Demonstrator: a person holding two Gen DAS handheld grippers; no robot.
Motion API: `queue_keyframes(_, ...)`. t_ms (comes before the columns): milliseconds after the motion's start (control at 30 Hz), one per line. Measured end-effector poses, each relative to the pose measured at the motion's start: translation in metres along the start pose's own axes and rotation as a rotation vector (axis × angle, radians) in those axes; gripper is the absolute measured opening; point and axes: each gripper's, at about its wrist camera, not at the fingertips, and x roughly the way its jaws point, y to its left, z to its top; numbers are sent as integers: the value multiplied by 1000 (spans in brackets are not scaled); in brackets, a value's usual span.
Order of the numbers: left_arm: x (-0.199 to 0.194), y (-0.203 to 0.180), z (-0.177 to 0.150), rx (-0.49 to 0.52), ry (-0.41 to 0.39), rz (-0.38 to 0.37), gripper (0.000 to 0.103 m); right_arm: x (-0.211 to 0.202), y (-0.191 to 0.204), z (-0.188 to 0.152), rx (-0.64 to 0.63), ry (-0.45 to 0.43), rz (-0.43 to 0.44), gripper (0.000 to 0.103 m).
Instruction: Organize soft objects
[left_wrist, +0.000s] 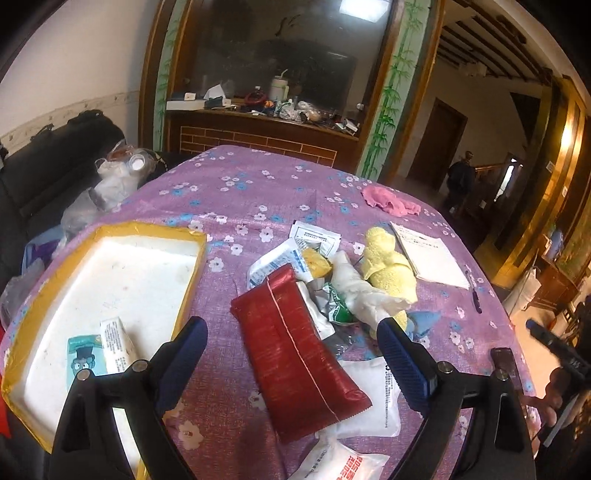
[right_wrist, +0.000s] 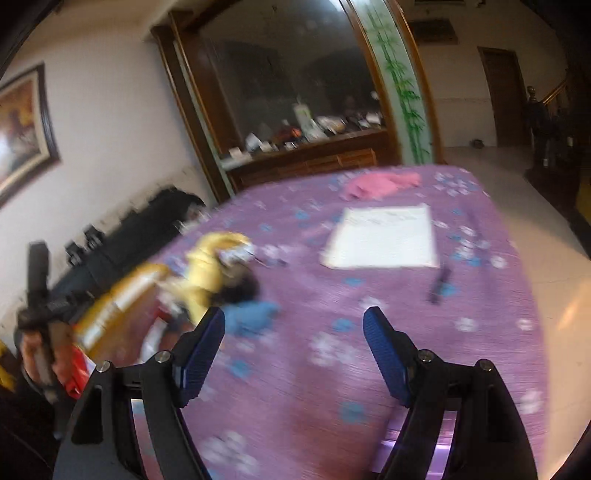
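Observation:
My left gripper (left_wrist: 291, 328) is open and hangs over a red soft pouch (left_wrist: 295, 354) that lies on the purple flowered tablecloth (left_wrist: 236, 192). Beyond it is a pile of white sachets (left_wrist: 291, 254), a white glove (left_wrist: 354, 288), a yellow towel (left_wrist: 388, 266) and a blue cloth (left_wrist: 424, 321). A yellow-rimmed white tray (left_wrist: 110, 280) at the left holds two small packets (left_wrist: 99, 350). My right gripper (right_wrist: 293, 326) is open and empty above the cloth; this view is blurred. The yellow towel (right_wrist: 210, 266) and the blue cloth (right_wrist: 251, 317) lie to its left.
A pink cloth (left_wrist: 388, 201) lies at the table's far side, also in the right wrist view (right_wrist: 376, 184). A white notepad (left_wrist: 428, 254) and a pen (left_wrist: 474, 295) lie at the right. Plastic bags (left_wrist: 110, 184) sit on a black sofa at the left. A cluttered cabinet stands behind.

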Motion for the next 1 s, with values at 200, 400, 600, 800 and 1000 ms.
queue_keyframes(200,-2,10,-2,-17,-6,21,95,26,-23,-9,-4,88,-104,77)
queue_keyframes(400,-2,20,-4,-30,0,20,95,48,-44,4,-13,128,-197,77)
queue_keyframes(600,1,22,-11,-16,21,14,95,5,1,31,32,-41,-90,77)
queue_keyframes(800,4,19,-18,-2,48,-27,95,-1,64,14,-109,-55,-90,77)
queue_keyframes(1000,6,18,-25,1,64,-48,95,8,-6,-5,-13,71,-260,77)
